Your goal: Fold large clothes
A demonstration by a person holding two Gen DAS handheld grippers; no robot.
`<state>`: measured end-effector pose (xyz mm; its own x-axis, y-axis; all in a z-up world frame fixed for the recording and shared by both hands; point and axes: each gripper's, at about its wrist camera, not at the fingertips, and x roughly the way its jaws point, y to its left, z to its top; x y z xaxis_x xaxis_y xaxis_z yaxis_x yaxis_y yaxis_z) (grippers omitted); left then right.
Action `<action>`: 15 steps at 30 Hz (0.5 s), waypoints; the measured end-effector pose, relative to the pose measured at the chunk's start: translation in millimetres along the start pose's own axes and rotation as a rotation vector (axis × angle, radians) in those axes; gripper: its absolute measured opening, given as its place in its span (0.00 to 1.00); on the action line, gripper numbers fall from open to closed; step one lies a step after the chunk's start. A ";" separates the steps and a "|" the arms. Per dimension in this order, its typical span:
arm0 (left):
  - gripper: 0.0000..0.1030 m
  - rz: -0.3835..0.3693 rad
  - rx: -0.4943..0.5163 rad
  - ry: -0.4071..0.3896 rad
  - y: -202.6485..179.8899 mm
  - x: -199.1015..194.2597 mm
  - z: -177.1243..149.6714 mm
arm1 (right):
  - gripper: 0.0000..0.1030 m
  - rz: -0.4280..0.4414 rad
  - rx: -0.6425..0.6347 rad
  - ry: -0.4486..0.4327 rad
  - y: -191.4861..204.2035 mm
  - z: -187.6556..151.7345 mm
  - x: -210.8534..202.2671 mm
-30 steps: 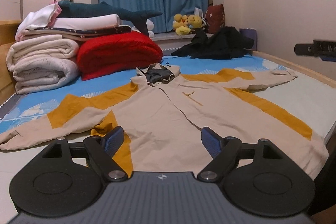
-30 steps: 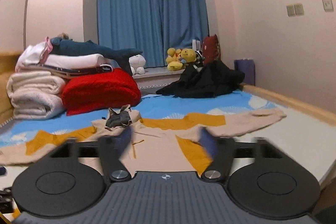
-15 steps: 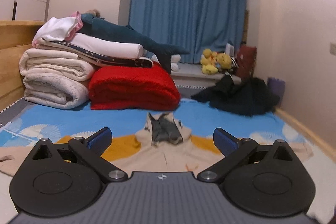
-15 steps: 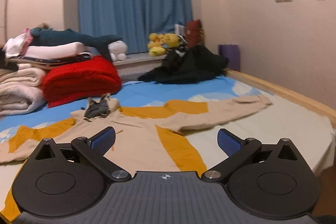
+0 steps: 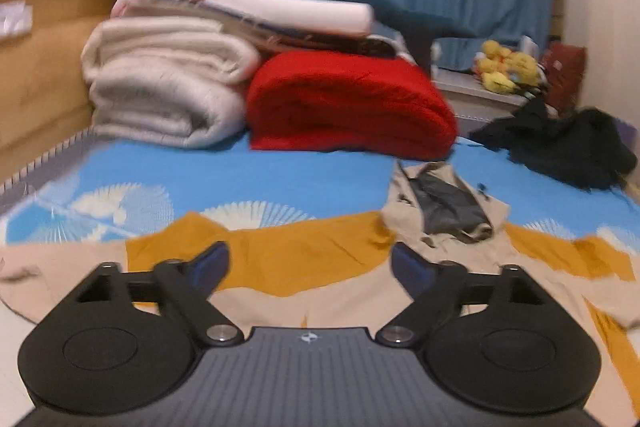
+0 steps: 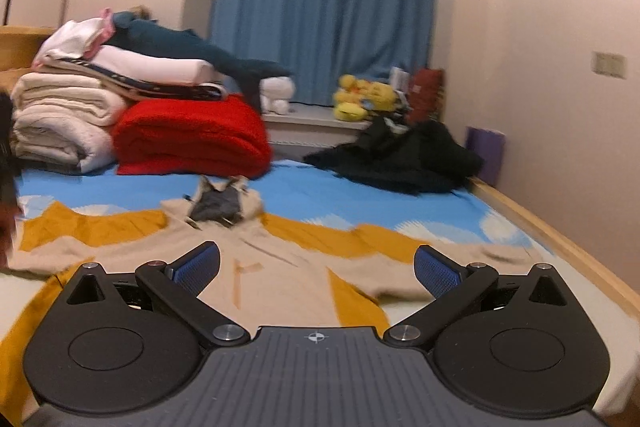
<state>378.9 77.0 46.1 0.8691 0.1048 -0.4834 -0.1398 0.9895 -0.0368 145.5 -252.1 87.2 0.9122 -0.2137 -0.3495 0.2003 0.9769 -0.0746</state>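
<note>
On the bed (image 6: 560, 239), a beige and mustard hooded jacket (image 6: 280, 267) lies spread flat on the blue patterned sheet (image 5: 240, 179), sleeves stretched out to both sides and its grey-lined hood (image 5: 448, 207) pointing toward the folded bedding. Above the jacket's left sleeve and shoulder, the left gripper (image 5: 310, 265) has its 2 blue-padded fingers (image 5: 210, 263) well apart; its jaws have just been closing a little, with nothing between them and no cloth touched. Over the jacket's chest, the right gripper (image 6: 318, 267) holds its 2 fingers (image 6: 436, 269) spread very wide, likewise gripping nothing. Behind the hood sit a red blanket (image 6: 192, 135), a stack of white quilts (image 5: 168, 87) and a heap of black clothes (image 6: 400, 159).
</note>
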 end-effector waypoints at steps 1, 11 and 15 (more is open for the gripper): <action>0.83 0.002 -0.014 -0.006 6.7 5.4 2.9 | 0.99 0.017 0.005 -0.007 9.2 10.4 12.0; 0.63 0.099 -0.069 0.137 62.3 57.8 -9.0 | 0.99 0.198 0.016 -0.074 97.1 74.2 132.9; 0.69 0.159 -0.058 0.205 71.5 73.1 -20.8 | 0.99 0.273 0.050 -0.136 102.2 48.5 152.3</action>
<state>422.6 153.3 -10.0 0.7203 0.2302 -0.6544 -0.2992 0.9542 0.0064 322.2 -184.9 71.7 0.9735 0.0551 -0.2220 -0.0446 0.9977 0.0517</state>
